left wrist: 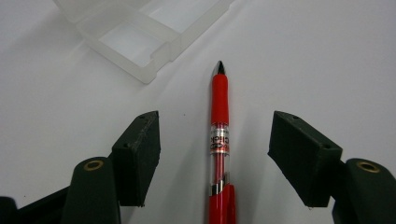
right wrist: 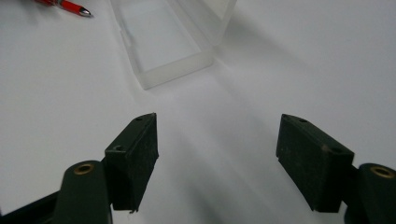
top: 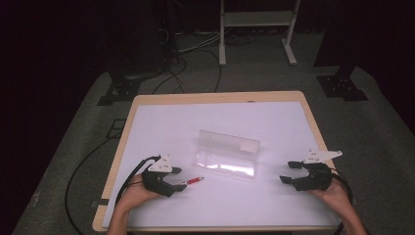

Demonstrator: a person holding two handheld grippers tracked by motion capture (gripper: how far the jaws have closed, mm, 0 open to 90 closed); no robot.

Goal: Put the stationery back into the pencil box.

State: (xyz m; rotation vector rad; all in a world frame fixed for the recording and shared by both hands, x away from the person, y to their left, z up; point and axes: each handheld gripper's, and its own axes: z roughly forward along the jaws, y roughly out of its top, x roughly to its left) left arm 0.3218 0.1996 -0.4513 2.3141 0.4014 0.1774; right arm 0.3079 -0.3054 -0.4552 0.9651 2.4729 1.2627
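Note:
A red pen [left wrist: 219,140] lies flat on the white table, tip pointing away toward a clear plastic case [left wrist: 140,32]. My left gripper [left wrist: 215,158] is open, its jaws standing on either side of the pen without touching it. In the high view the left gripper [top: 179,178] sits at the front left with the pen [top: 194,180] just beyond it. The open case [top: 228,154] lies in the middle of the table with its lid raised. My right gripper [top: 288,172] is open at the front right, nothing between its jaws; in its own view the gripper [right wrist: 217,154] faces the case [right wrist: 163,42].
The white sheet [top: 161,122] covers a wooden table with its edge [top: 215,97] at the back. Cables run over the grey floor [top: 88,161] to the left. A metal stand [top: 257,29] is beyond the table.

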